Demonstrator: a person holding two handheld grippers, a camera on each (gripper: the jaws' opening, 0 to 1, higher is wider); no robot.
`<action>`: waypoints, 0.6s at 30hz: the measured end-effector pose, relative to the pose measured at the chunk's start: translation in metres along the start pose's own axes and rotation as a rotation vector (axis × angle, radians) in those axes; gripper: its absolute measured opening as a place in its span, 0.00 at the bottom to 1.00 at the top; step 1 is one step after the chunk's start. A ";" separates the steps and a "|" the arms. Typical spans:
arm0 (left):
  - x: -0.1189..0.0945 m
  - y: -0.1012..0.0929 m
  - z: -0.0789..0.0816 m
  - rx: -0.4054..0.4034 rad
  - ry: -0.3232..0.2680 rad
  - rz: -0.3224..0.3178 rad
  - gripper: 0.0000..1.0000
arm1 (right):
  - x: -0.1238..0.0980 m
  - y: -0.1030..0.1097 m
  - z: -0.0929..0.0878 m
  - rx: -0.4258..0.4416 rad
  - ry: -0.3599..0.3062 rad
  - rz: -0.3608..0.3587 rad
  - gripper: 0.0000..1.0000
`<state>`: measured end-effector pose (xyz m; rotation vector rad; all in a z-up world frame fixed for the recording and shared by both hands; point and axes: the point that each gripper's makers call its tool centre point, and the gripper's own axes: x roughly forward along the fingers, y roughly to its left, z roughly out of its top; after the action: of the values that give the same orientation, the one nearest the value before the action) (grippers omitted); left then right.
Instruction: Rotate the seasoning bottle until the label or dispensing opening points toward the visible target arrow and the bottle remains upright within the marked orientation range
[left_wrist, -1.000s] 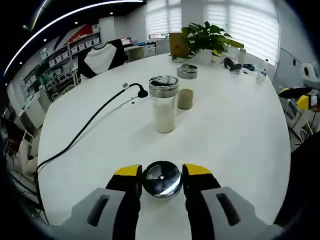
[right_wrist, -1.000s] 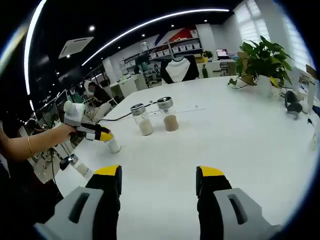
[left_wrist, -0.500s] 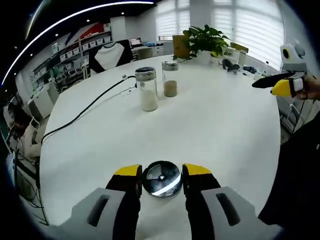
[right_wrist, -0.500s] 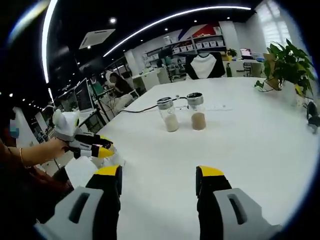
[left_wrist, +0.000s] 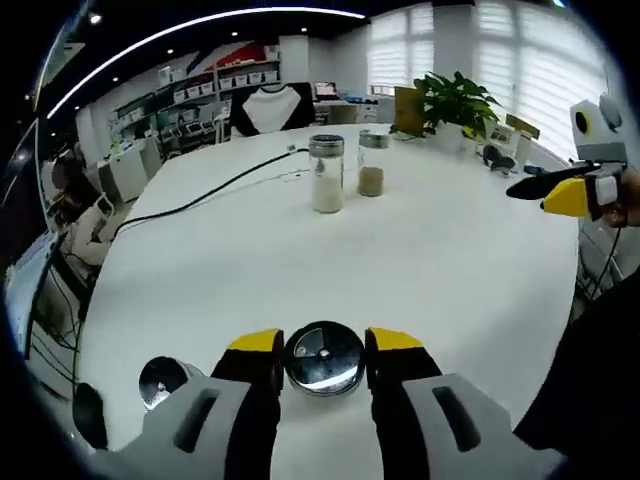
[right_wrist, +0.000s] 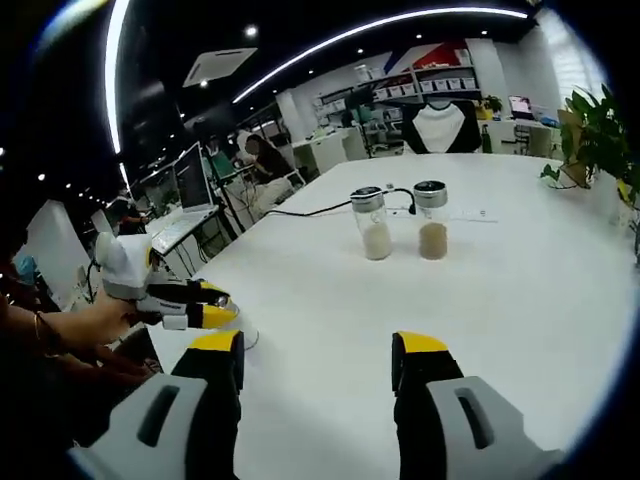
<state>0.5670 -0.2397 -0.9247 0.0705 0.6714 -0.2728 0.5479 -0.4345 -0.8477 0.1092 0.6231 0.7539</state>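
We hold the glass seasoning bottle with the shiny perforated metal lid (left_wrist: 323, 357) between the left gripper (left_wrist: 322, 356) jaws, near the white table (left_wrist: 450, 250) edge. Our right gripper (right_wrist: 317, 362) stands wide, empty. No target arrow is visible, so alignment looks unfinished.

White table (left_wrist: 450, 260), silver-capped seasoning bottle (left_wrist: 323, 357) — yellow-tipped black jaws, black cable (left_wrist: 200, 195).
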 end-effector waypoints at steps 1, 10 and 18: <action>0.002 0.003 0.001 -0.020 -0.017 0.025 0.34 | 0.000 0.000 -0.001 -0.001 0.002 0.001 0.59; -0.004 -0.005 -0.019 0.080 0.040 -0.039 0.45 | -0.001 0.003 0.000 0.002 -0.004 0.002 0.59; -0.019 0.004 -0.017 0.448 0.117 -0.182 0.45 | -0.005 0.000 -0.005 0.004 0.003 -0.007 0.59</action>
<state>0.5440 -0.2291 -0.9260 0.4581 0.7237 -0.5947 0.5426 -0.4385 -0.8496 0.1099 0.6277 0.7464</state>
